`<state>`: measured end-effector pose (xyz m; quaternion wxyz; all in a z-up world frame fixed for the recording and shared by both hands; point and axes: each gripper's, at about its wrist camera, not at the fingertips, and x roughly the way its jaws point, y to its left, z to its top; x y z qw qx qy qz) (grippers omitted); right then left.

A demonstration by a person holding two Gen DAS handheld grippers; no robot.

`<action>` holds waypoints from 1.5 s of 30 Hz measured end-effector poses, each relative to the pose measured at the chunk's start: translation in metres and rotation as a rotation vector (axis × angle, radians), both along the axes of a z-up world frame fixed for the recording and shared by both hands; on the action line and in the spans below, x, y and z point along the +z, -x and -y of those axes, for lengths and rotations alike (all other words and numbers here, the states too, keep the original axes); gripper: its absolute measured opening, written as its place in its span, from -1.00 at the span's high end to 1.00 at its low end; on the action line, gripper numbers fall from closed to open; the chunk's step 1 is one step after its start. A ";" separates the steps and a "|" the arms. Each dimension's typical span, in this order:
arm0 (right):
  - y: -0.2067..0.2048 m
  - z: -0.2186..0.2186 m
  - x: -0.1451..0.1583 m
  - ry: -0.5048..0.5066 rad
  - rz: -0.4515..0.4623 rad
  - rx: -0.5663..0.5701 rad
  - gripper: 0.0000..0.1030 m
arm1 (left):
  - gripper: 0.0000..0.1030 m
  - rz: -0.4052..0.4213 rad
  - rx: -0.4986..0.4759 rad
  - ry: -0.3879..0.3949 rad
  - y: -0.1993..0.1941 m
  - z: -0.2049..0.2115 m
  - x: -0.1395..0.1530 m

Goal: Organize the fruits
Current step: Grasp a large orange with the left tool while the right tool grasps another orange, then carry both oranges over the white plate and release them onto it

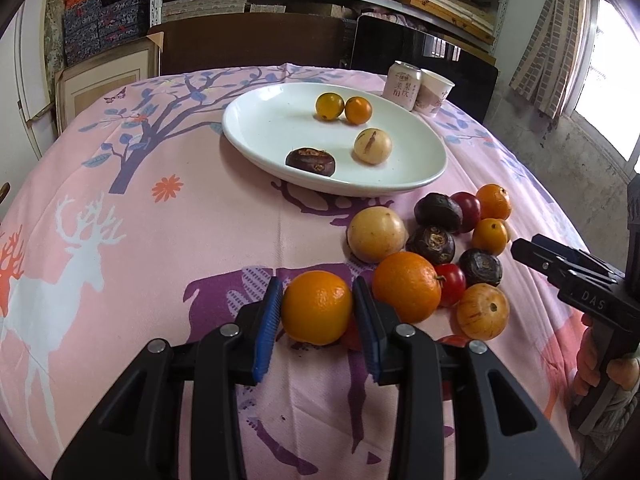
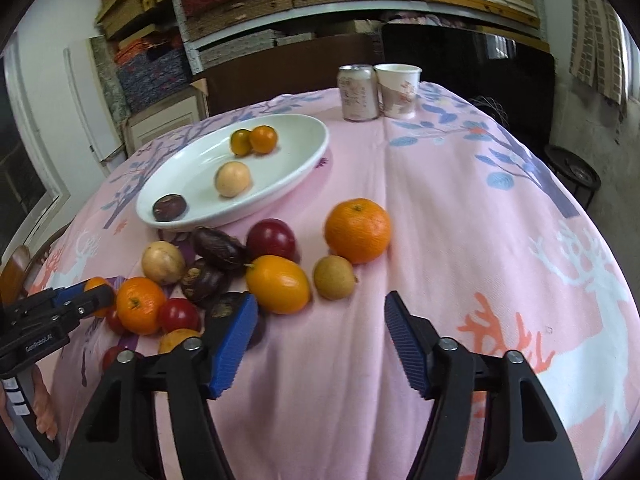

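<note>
My left gripper [image 1: 316, 304] is shut on an orange [image 1: 317, 307]; both blue pads press its sides just above the pink tablecloth. In the right wrist view that gripper [image 2: 96, 294] shows at the left edge with the orange mostly hidden. Beside it lies a pile of fruit [image 1: 436, 240]: oranges, dark round fruits, red ones and pale ones. A white plate [image 1: 240, 132] behind holds two small orange fruits, a pale one and a dark one. My right gripper [image 2: 320, 304] stands open over bare cloth, just short of a yellow-orange fruit [image 2: 278, 284] and a small brown fruit [image 2: 334, 278].
A drink can [image 1: 402, 84] and a paper cup [image 1: 436, 92] stand at the table's far edge behind the plate. One large orange [image 2: 357, 230] lies apart, right of the pile. Shelves with boxes line the back wall. A person's hand [image 1: 592, 360] holds the right gripper.
</note>
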<state>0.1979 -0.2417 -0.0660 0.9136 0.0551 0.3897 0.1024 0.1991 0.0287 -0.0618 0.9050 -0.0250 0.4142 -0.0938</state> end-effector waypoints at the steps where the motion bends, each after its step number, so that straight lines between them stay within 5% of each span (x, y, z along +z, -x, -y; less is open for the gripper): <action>1: 0.001 -0.004 0.001 -0.007 0.009 0.026 0.03 | 0.32 0.000 0.001 -0.002 0.000 0.000 0.000; 9: -0.018 -0.031 -0.002 0.098 0.009 0.077 0.26 | 0.31 -0.002 0.007 -0.008 -0.002 0.000 -0.002; 21: -0.015 -0.019 0.000 -0.013 0.008 0.084 0.29 | 0.32 -0.035 0.058 0.013 -0.011 -0.016 -0.010; 28: -0.006 -0.005 0.015 -0.099 0.051 0.065 0.29 | 0.32 0.033 0.043 0.043 -0.004 -0.011 0.014; 35: -0.044 -0.013 0.059 -0.168 0.070 0.086 0.29 | 0.32 0.101 0.041 0.028 -0.057 0.003 0.063; 41: -0.101 -0.038 0.042 -0.159 0.012 0.088 0.29 | 0.31 0.070 0.078 0.025 -0.117 0.016 0.051; 43: -0.109 -0.043 0.031 -0.153 0.005 0.098 0.25 | 0.15 0.042 0.074 0.031 -0.128 0.014 0.040; 45: -0.110 -0.043 0.025 -0.116 0.012 0.090 0.12 | -0.36 0.048 0.091 0.006 -0.130 0.011 0.032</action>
